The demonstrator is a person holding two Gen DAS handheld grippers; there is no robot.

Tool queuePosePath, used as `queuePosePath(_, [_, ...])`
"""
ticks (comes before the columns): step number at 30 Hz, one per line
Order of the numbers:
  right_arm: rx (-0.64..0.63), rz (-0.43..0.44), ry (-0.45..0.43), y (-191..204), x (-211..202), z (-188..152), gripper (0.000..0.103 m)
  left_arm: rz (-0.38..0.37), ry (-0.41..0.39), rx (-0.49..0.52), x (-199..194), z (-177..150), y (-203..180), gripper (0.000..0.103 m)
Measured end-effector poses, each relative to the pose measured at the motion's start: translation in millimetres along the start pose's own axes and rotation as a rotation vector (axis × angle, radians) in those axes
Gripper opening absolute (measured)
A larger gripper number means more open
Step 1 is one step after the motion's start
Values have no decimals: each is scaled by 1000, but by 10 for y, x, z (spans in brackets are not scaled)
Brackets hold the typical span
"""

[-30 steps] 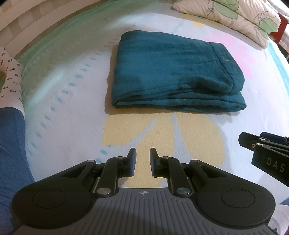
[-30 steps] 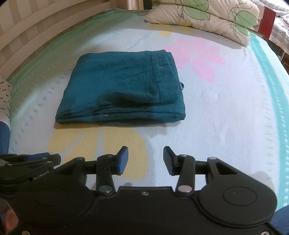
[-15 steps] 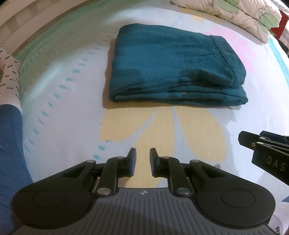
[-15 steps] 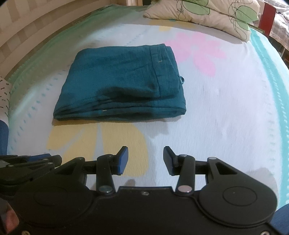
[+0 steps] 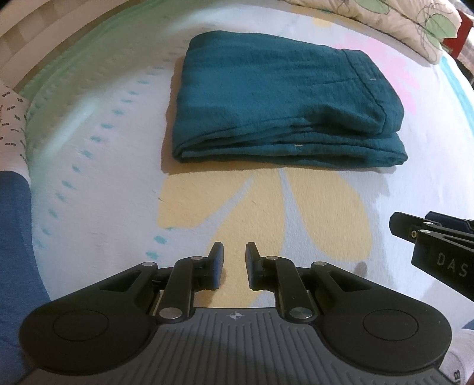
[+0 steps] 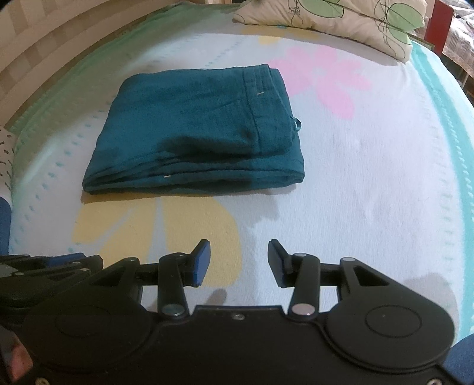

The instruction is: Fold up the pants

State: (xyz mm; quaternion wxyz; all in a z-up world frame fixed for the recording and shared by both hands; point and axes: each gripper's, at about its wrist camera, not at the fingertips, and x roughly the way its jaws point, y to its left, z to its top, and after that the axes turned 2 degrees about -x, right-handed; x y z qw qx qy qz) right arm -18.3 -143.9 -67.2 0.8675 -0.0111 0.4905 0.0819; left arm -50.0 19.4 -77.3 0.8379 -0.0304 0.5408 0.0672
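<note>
While the 2 black fingers (image 5: 217,260) of the left gripper (image 5: 234,262) stand a small gap apart with nothing between them, the right gripper (image 6: 238,260) has its blue-padded fingers (image 6: 201,262) clearly wider apart, also empty. Both grippers hang over the pale bedsheet with printed flowers (image 6: 370,183), above a yellow flower print (image 5: 266,207), and touch no cloth. In the left view the right gripper shows as a black shape (image 5: 438,248) at the right edge. Beyond the fingers, well apart from them, the dark teal folded pants (image 5: 275,103) lie flat as a neat rectangle with stacked layers (image 6: 195,127). Farther away a cream pillow with green leaf print (image 6: 340,17) rests near the head of the bed.
</note>
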Motion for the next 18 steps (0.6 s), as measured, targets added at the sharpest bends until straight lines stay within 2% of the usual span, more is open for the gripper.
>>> queuePosePath(18, [10,3,47,-8,125,-36,52,7,23,16,101,-10,-47,16])
